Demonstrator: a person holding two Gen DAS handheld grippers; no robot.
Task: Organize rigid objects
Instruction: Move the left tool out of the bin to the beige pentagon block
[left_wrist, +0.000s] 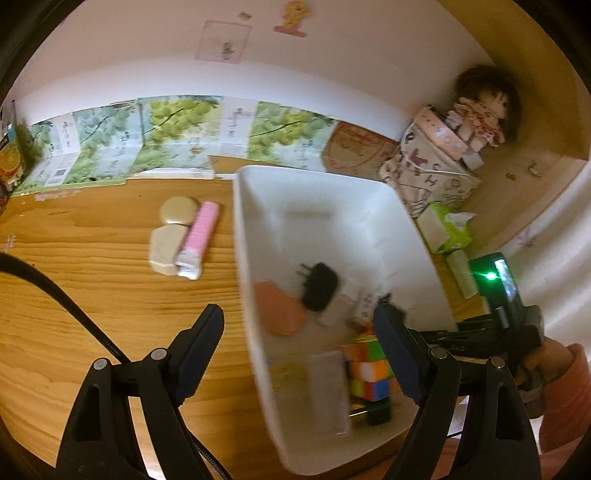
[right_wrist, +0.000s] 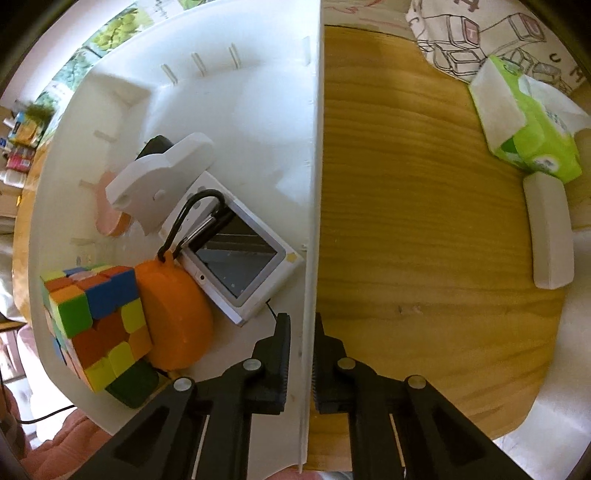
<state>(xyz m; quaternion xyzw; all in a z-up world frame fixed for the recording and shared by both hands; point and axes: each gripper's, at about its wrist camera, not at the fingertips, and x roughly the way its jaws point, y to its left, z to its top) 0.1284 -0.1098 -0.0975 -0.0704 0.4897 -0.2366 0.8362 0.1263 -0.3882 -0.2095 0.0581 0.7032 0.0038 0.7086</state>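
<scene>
Right wrist view shows the right gripper (right_wrist: 300, 363) clamped on the white bin's (right_wrist: 314, 184) wall, cube (right_wrist: 92, 321) at lower left inside (beside an orange case (right_wrist: 175, 314)), while the left gripper (left_wrist: 299, 350) hangs with fingers apart above the bin's near edge.

The left black plastic two-finger claw (left_wrist: 299, 354) has round silver screws, ribbed dark pads and a braided cable. The right black claw (right_wrist: 301, 354) matches. A salmon-pink sleeve (left_wrist: 565, 391) covers the wrist.
</scene>
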